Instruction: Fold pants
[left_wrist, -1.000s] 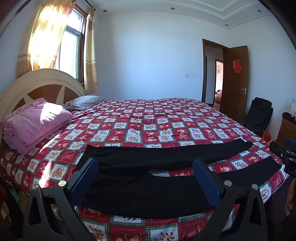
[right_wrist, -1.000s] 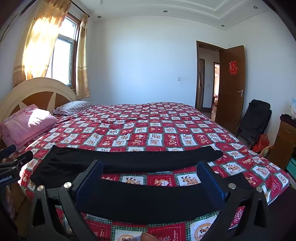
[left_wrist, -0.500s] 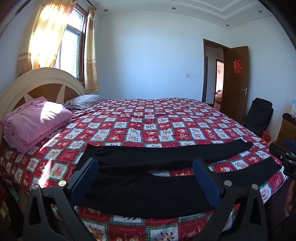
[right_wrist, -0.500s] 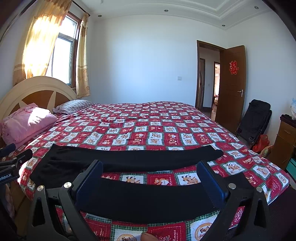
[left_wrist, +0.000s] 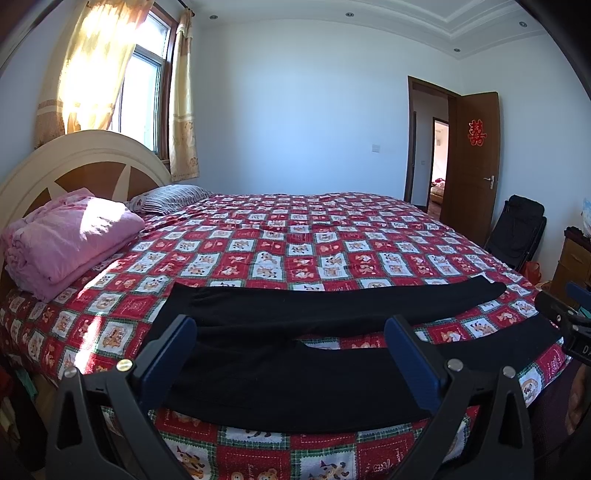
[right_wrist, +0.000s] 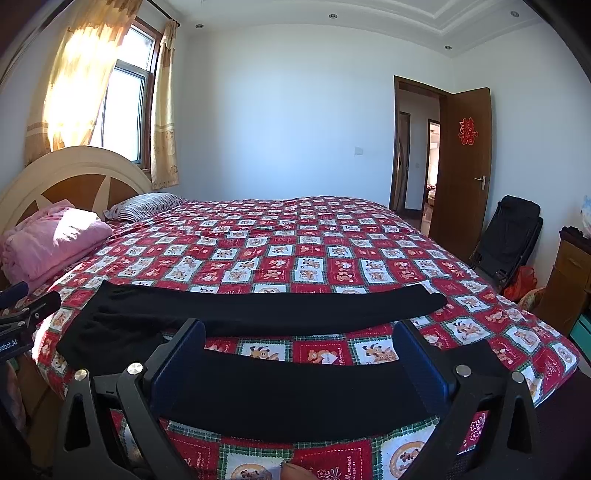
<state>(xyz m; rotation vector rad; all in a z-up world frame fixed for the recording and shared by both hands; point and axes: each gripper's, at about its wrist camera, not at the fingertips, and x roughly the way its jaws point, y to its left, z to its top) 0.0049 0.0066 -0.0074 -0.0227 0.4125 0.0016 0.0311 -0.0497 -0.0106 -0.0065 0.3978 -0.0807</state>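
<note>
Black pants (left_wrist: 295, 376) lie flat along the near edge of the bed, waist to the left and the two legs spread apart to the right; they also show in the right wrist view (right_wrist: 280, 391). My left gripper (left_wrist: 290, 332) is open and empty, held above the waist and upper legs. My right gripper (right_wrist: 299, 332) is open and empty, held above the near leg. Each gripper shows at the edge of the other's view.
The bed has a red and white checked cover (left_wrist: 295, 236). A folded pink blanket (left_wrist: 70, 236) and a striped pillow (left_wrist: 170, 197) lie by the headboard at left. A black folded chair (left_wrist: 517, 232), a wooden cabinet (right_wrist: 569, 280) and an open door (left_wrist: 476, 162) stand at right.
</note>
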